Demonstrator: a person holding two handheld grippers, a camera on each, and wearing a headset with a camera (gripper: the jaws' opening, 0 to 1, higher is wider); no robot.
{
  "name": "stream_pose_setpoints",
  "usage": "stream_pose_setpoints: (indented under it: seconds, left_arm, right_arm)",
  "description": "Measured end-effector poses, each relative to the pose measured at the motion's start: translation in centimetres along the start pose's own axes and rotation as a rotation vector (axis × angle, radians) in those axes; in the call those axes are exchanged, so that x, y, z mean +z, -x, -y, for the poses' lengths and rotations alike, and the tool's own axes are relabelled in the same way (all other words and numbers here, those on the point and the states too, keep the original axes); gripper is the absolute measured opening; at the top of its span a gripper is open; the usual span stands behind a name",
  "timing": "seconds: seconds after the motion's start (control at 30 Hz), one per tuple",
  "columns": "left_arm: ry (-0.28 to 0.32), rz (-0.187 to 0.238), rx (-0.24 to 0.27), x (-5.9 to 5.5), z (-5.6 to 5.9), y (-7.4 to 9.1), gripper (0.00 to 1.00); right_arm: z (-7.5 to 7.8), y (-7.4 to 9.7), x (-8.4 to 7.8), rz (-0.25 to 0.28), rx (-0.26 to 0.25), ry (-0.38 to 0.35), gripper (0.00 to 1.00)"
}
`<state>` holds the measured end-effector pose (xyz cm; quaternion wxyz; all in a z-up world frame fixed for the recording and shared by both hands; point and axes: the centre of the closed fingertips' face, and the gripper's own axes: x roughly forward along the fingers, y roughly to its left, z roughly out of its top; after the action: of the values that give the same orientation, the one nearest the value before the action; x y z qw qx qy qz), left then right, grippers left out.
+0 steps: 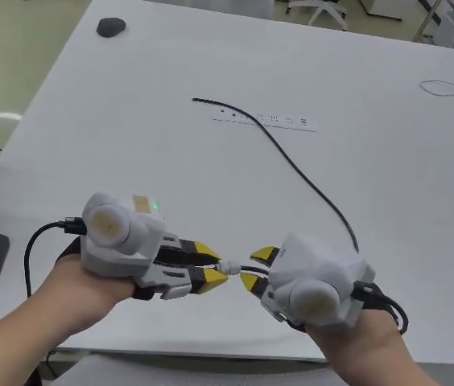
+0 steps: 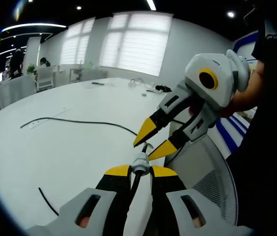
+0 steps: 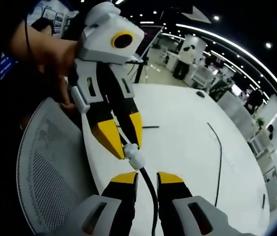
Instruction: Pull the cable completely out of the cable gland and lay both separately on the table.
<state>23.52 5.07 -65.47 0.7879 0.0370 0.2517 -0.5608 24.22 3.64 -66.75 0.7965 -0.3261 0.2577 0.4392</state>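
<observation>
White gland (image 1: 229,268) clamped at tips of left gripper (image 2: 140,171), up off table (image 1: 171,177) near its front edge. Black cable (image 1: 291,165) through gland, short end back between left jaws. Right gripper (image 3: 148,176) tip to tip with left one, jaws parted either side of cable just behind gland, not pinching as far as visible. Rest of cable from right gripper across table, far end beside flat white strip (image 1: 263,119). Dark mouse (image 1: 110,26) at far left corner. Grey mesh chair (image 3: 45,162) under grippers in right gripper view. Gripper bodies in left hand (image 1: 74,293) and right hand (image 1: 356,342).
</observation>
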Motion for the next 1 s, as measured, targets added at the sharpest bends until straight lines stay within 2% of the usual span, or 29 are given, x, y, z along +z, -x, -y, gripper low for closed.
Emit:
stream_pose_setpoints:
  seconds: [0.2,0.5,0.73,1.0]
  left_arm:
    - [-0.012,-0.010,-0.009,-0.2,0.3,-0.1,0.15]
    - [-0.010,-0.017,-0.023,-0.4,0.6,-0.1,0.15]
    - [-0.024,-0.008,-0.030,-0.1,0.5,-0.1,0.15]
    - [-0.039,-0.001,-0.018,0.2,-0.1,0.1,0.15]
  right_arm:
    - [-0.4,0.0,-0.2,-0.014,-0.004,0.033,0.04]
    - [-0.6,-0.1,-0.4,-0.017,-0.006,0.008,0.03]
    - [-0.2,-0.1,-0.6,-0.012,-0.010,-0.041,0.02]
    - [0.8,-0.4,-1.6,-0.018,-0.021,-0.113,0.01]
